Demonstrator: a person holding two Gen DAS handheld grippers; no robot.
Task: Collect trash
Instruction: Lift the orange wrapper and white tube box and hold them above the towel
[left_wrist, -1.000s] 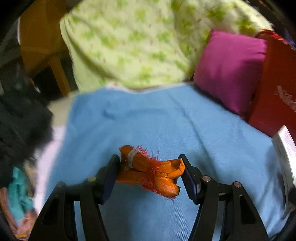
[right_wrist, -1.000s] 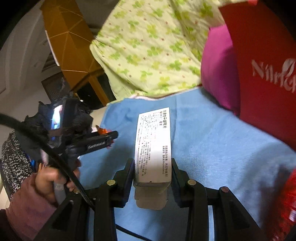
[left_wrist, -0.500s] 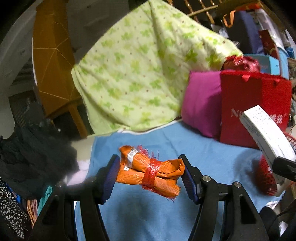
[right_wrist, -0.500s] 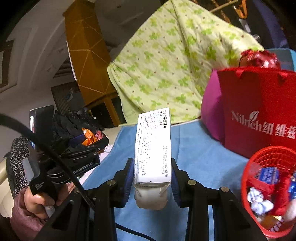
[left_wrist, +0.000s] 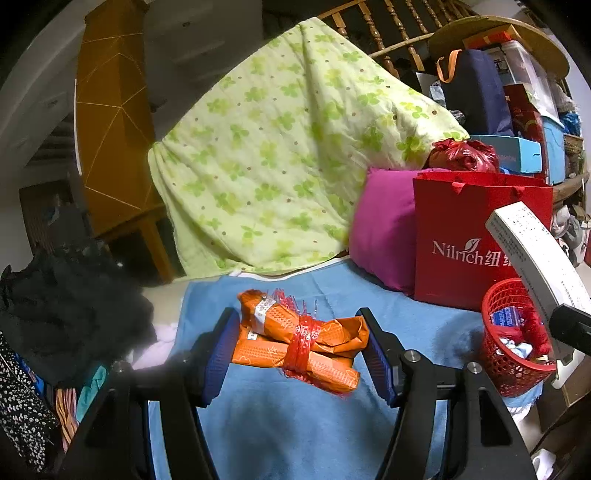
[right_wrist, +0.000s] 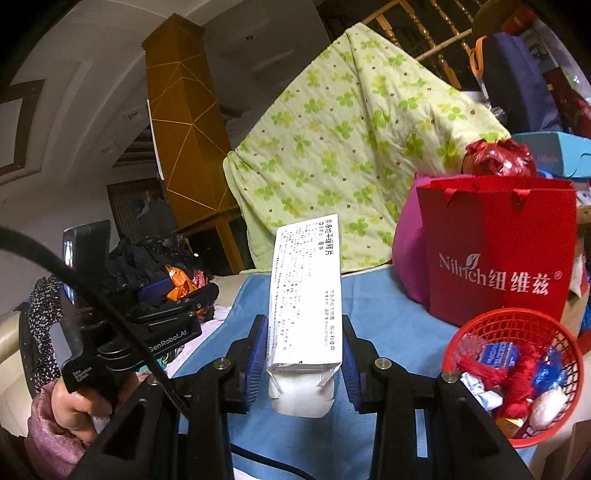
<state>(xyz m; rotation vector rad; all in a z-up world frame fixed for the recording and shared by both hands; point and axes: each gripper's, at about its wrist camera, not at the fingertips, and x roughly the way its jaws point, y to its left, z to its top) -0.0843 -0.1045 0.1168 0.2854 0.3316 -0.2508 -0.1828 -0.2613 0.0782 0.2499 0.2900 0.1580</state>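
Note:
My left gripper (left_wrist: 301, 350) is shut on an orange wrapper bundle (left_wrist: 299, 350) tied with red mesh, held above the blue cloth (left_wrist: 295, 435). My right gripper (right_wrist: 304, 354) is shut on a long white printed box (right_wrist: 306, 295), held upright above the same cloth (right_wrist: 384, 310). That box also shows at the right edge of the left wrist view (left_wrist: 535, 254). The left gripper with its orange bundle (right_wrist: 179, 282) shows at the left of the right wrist view. A red mesh basket (right_wrist: 517, 373) holding several wrappers sits at the cloth's right end; it also shows in the left wrist view (left_wrist: 513, 339).
A red Nilrich paper bag (right_wrist: 498, 251) and a magenta cushion (left_wrist: 384, 229) stand behind the basket. A green clover quilt (left_wrist: 288, 162) hangs at the back. Dark clothes (left_wrist: 62, 302) pile up at the left. Boxes and bags (left_wrist: 517, 110) are stacked at the far right.
Both grippers have lifted and pulled back with their loads still held. The red basket, the red bag and the room behind have come into view.

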